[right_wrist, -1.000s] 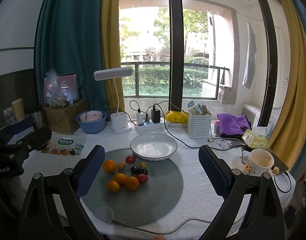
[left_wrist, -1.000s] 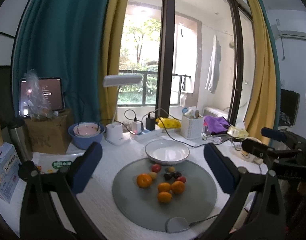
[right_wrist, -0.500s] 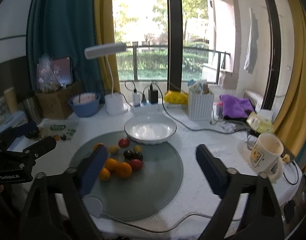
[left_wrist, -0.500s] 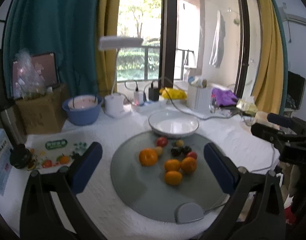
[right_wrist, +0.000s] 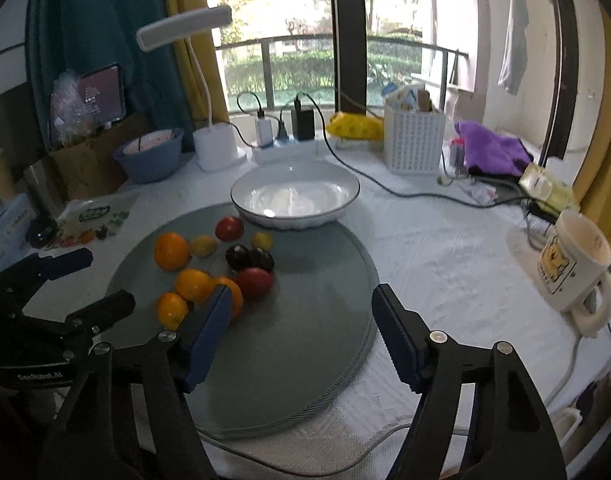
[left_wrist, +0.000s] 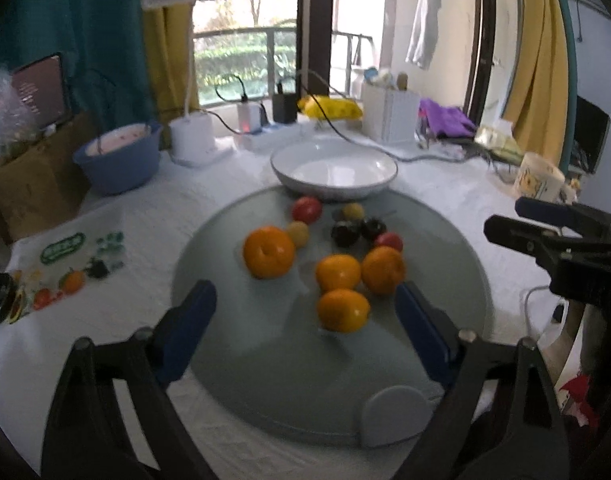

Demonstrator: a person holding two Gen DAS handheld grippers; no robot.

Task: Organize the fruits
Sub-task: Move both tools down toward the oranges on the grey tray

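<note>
Several fruits lie on a round grey glass mat: oranges, red tomatoes, small yellow fruits and dark plums. An empty white bowl stands at the mat's far edge. My left gripper is open and empty, low over the mat just short of the nearest orange. My right gripper is open and empty over the mat's bare right half.
A mug stands at the right. A blue basin, a white desk lamp, a white basket, chargers and cables line the back. A fruit sticker sheet lies at the left.
Both grippers have moved forward and tilted down toward the mat; the fruits and bowl now appear much closer. Both stay open and empty.
</note>
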